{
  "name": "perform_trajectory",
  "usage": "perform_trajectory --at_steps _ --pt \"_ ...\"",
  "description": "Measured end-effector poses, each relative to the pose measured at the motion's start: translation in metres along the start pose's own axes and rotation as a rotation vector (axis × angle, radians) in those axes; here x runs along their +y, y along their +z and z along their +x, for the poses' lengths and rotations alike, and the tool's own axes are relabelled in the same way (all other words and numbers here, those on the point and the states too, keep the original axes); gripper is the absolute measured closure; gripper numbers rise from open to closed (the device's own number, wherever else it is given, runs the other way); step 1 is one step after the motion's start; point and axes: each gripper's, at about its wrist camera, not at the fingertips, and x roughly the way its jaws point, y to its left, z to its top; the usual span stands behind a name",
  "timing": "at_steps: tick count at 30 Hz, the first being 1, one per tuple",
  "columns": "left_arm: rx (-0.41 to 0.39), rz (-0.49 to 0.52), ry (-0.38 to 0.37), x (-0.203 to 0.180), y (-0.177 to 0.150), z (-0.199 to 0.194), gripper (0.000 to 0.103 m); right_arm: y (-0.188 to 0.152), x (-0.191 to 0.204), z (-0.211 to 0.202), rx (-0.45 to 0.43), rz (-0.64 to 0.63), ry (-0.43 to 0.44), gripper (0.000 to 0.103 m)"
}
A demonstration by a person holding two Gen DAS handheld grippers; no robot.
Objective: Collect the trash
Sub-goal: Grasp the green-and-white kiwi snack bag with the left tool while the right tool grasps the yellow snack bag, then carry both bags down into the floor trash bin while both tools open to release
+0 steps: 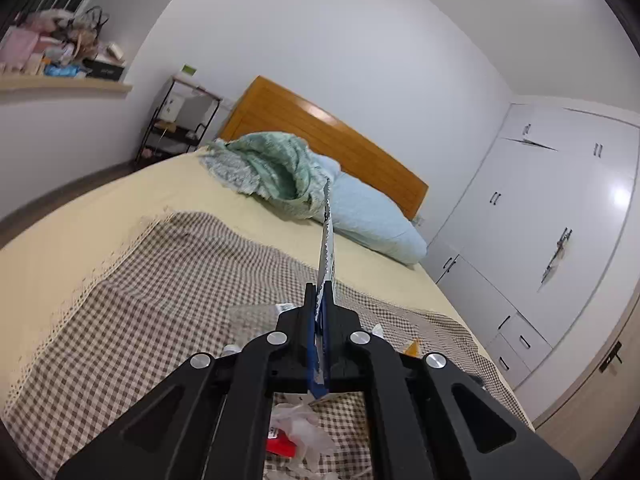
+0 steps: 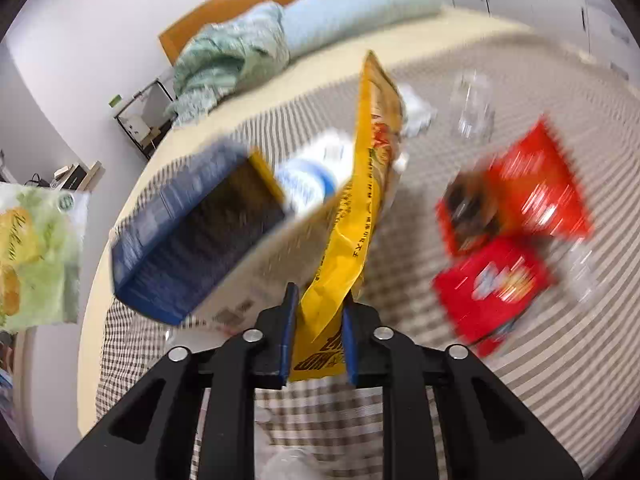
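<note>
A flat silvery wrapper with a serrated edge [image 1: 326,236] is standing edge-on between the closed jaws of the left gripper [image 1: 319,292], lifted above the brown-and-white checked cloth [image 1: 160,280] covering the bed [image 1: 80,208]. The right gripper [image 2: 318,300] is pinching a crumpled yellow snack bag [image 2: 360,208], raised over the same cloth. Left of that bag a blue open-ended carton [image 2: 188,236] is lying beside a white-labelled plastic bottle [image 2: 312,176]. To the right, red snack packets [image 2: 512,232] are lying blurred, a clear plastic cup [image 2: 472,108] farther back.
</note>
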Motion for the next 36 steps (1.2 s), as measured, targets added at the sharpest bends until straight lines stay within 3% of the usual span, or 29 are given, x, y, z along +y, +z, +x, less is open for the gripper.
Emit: perform_trajectory --at_steps 7,14,18,22,28,31,36 --pt "-0.049 0.08 -0.024 -0.044 0.0 -0.037 0.103 0.012 -0.013 -0.087 -0.093 -0.111 0.033 0.085" --pt "0.024 0.158 -0.083 -0.102 -0.028 -0.09 0.103 -0.013 -0.043 -0.177 -0.123 -0.216 0.037 0.085" --pt "0.132 0.193 -0.168 -0.143 -0.065 -0.107 0.103 -0.047 -0.081 -0.225 -0.121 -0.267 0.031 0.085" --pt "0.332 0.22 -0.281 -0.191 -0.129 -0.101 0.103 -0.083 -0.128 -0.259 -0.107 -0.292 -0.047 0.084" --pt "0.67 0.312 -0.373 -0.253 -0.25 -0.072 0.103 -0.184 -0.226 -0.276 -0.011 -0.215 -0.23 0.084" --pt "0.785 0.421 -0.398 -0.282 -0.313 -0.055 0.103 -0.235 -0.271 -0.268 0.069 -0.144 -0.26 0.084" --pt "1.065 0.535 -0.396 -0.304 -0.418 -0.015 0.103 -0.31 -0.327 -0.235 0.218 -0.067 -0.311 0.084"
